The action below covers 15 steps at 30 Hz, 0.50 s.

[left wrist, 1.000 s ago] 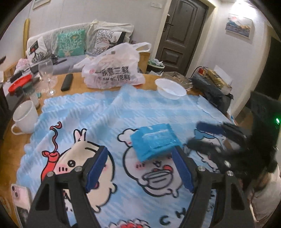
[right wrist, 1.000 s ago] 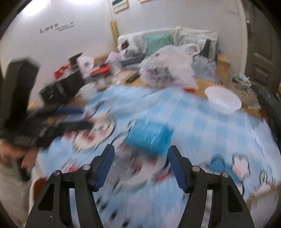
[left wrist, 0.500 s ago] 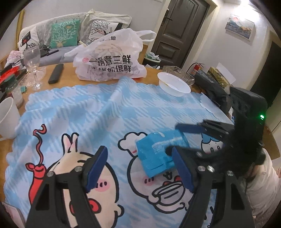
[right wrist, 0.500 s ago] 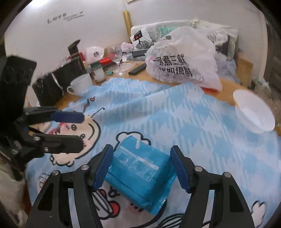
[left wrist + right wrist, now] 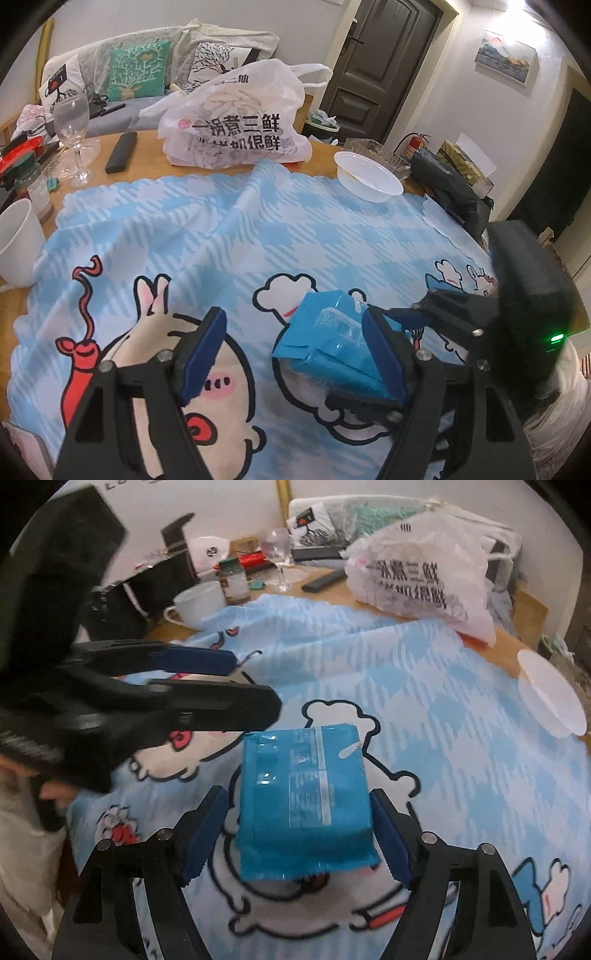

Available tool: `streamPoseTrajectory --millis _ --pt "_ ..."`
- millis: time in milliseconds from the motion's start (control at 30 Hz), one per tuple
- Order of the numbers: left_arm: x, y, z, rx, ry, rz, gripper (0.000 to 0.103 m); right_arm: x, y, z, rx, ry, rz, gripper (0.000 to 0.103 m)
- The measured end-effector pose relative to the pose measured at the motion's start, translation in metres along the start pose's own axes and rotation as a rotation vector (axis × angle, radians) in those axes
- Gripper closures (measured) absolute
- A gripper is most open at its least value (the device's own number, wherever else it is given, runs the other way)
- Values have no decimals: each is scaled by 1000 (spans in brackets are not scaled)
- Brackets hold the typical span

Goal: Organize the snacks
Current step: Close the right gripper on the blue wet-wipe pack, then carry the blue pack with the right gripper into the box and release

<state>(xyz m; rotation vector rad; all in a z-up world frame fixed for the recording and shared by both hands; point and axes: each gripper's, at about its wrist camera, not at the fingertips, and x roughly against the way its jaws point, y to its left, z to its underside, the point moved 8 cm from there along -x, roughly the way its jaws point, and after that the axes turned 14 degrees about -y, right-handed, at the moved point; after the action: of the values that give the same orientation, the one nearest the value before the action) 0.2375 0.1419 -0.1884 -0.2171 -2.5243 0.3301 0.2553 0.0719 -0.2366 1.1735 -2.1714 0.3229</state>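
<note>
A blue snack packet (image 5: 303,794) lies flat on the cartoon tablecloth (image 5: 424,672), printed label up. My right gripper (image 5: 297,834) straddles its near end. The jaws are opening, with the packet between the blue pads (image 5: 205,834) and no squeeze on it. In the left wrist view the same packet (image 5: 325,339) sits just ahead of my left gripper (image 5: 295,354), partly behind its right finger. The left gripper is open with nothing gripped. From the right wrist view the left gripper (image 5: 251,683) reaches in from the left, its lower fingertip close to the packet's far left corner.
A printed white plastic bag (image 5: 236,133) and a white bowl (image 5: 369,177) stand at the far side of the table. A wine glass (image 5: 74,125), a remote (image 5: 122,151), a jar (image 5: 33,184) and a white mug (image 5: 14,243) crowd the left edge. A black bag (image 5: 454,192) lies at the right.
The right gripper has dropped toward the packet and its jaws have widened, so they now flank it. The left gripper moved in slightly, then held still, staying open.
</note>
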Motion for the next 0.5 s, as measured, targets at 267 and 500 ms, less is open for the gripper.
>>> streamPoseTrajectory --millis 267,500 --pt "13 -8 6 30 5 38 30 0 -2 3 -13 -17 81 41" --pt "46 -56 -3 92 -34 219 30 58 19 -20 -19 -171 50 41"
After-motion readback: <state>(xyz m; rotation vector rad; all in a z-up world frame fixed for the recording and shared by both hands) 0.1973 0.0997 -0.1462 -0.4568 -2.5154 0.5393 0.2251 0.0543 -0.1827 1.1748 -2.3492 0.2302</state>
